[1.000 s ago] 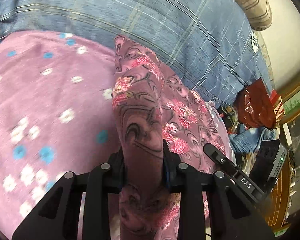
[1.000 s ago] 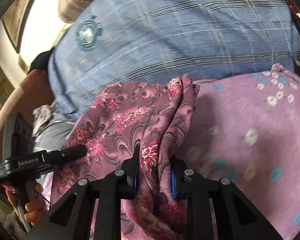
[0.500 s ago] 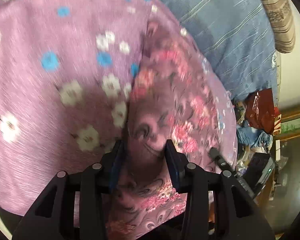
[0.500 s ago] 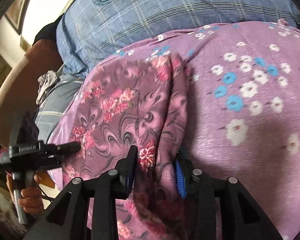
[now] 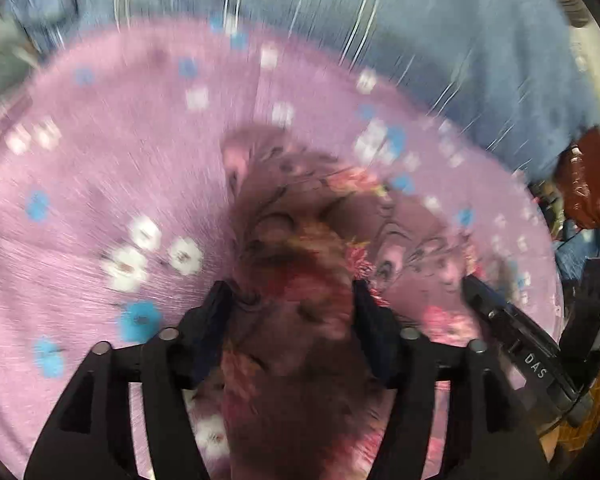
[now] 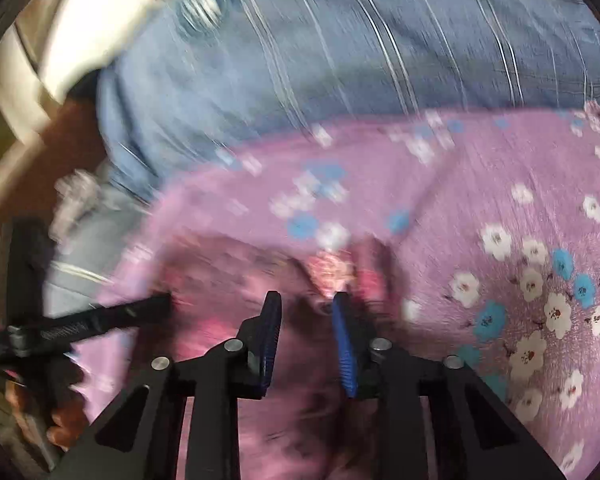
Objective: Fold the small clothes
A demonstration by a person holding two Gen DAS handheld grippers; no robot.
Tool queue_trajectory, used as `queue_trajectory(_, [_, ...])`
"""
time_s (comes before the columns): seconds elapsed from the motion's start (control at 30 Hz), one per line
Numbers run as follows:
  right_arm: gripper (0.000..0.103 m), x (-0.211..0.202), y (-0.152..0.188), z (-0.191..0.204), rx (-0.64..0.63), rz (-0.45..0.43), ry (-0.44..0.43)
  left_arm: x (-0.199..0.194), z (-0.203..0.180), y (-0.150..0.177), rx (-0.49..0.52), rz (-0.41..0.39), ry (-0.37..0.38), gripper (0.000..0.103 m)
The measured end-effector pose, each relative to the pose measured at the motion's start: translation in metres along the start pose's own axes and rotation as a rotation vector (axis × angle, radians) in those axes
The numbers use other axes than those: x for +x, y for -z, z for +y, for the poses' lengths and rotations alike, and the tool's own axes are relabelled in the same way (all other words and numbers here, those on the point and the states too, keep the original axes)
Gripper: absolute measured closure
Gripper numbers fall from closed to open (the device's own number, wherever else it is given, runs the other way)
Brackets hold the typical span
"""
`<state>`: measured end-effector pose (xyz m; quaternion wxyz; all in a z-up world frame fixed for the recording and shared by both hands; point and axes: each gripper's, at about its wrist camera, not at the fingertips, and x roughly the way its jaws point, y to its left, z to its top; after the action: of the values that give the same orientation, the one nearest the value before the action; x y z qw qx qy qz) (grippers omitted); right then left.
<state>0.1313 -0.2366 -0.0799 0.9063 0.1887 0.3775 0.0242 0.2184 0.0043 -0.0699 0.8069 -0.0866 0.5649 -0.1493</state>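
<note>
A mauve floral garment (image 5: 300, 220) lies bunched on a purple flowered blanket (image 5: 120, 160). In the blurred left wrist view my left gripper (image 5: 290, 296) straddles the bunch. Its jaws are opening, and the cloth sits loosely between the wide-set fingers. In the right wrist view the garment (image 6: 220, 272) spreads out to the left. My right gripper (image 6: 306, 312) hangs over the garment's right edge. Its jaws are closing, and a narrow gap shows between the blue pads (image 6: 272, 320), with cloth lying in and below it. Each gripper shows in the other's view: the right (image 5: 500, 320), the left (image 6: 100, 320).
A blue plaid sheet (image 6: 340, 60) covers the bed beyond the blanket (image 6: 500, 200). A red bag (image 5: 588, 184) and clutter lie off the bed's right side. A hand (image 6: 60, 420) holds the left gripper at the lower left.
Both grippers have dropped toward the blanket with the garment. The left jaws have spread much wider around the bunch. The right jaws widened a little, then narrowed.
</note>
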Motion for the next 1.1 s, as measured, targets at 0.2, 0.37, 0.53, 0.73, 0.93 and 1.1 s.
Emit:
queue_trajectory(0.2, [0.083,-0.009,-0.006,0.001,-0.029,0.036,-0.012,-0.033,0.001,-0.001,0.029,0.026,0.024,0.042])
queue_trajectory(0.37, [0.067,-0.05,0.022,0.005,-0.051,0.061,-0.152,-0.063,0.005,0.053,0.13,0.028,0.056,0.041])
queue_trajectory(0.53, [0.076,-0.041,0.066,0.023,-0.233,0.013,0.043,-0.05,-0.002,0.079,0.15,-0.002,-0.01,0.037])
queue_trajectory(0.73, [0.073,-0.084,0.069,0.027,-0.193,0.032,-0.013,-0.094,0.003,0.1,0.191,-0.037,-0.051,0.04])
queue_trajectory(0.93, [0.07,-0.085,0.122,0.011,-0.157,0.107,0.047,-0.053,0.016,0.144,0.182,0.037,-0.058,0.026])
queue_trajectory(1.1, [0.066,-0.09,0.12,0.002,-0.067,0.09,0.038,-0.074,0.002,0.153,0.23,-0.025,-0.114,0.025])
